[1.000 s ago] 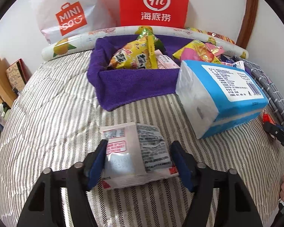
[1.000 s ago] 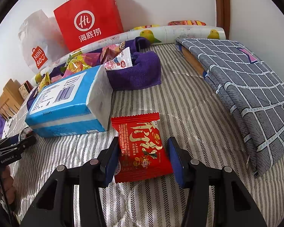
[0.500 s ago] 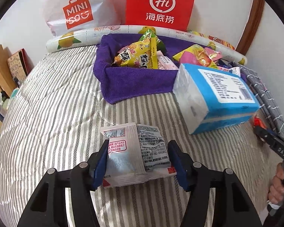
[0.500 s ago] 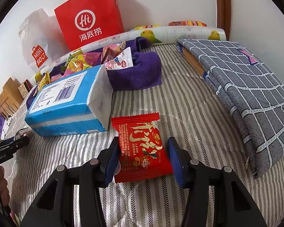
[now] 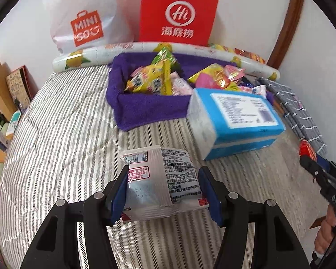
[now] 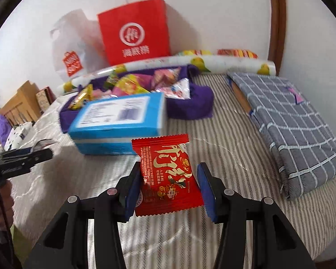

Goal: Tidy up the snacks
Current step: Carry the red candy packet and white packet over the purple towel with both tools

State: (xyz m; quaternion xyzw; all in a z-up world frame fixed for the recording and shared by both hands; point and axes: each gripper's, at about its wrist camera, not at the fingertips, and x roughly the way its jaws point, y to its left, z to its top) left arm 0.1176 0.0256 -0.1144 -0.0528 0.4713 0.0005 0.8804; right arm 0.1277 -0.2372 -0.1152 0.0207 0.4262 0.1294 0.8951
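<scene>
We've got the left gripper (image 5: 162, 190) pinching a white snack packet (image 5: 161, 183), pads tight on both side edges, packet up off the striped bed cover (image 5: 56, 139). Our right gripper (image 6: 168, 188) pinches a red snack packet (image 6: 168, 177) the same way, blue pads pressed on its sides, packet tilted and clear of the cover. Right wrist view is motion-blurred.

Purple cloth bin (image 5: 145, 109) sits toward the far edge of the bed, full of mixed snack packs (image 5: 154, 80). Blue tissue pack (image 5: 237, 121) lies just in front of the bin's right part, touching it. Lemon-print roll (image 5: 89, 56) runs along the far edge behind the bin. Red paper bag (image 5: 179, 13) and white Miniso bag (image 5: 87, 20) stand against the wall behind the roll. Grey checked folded cloth (image 6: 291, 121) lies along the bed's right edge. Boxes (image 5: 2, 89) crowd the left side off the bed.
</scene>
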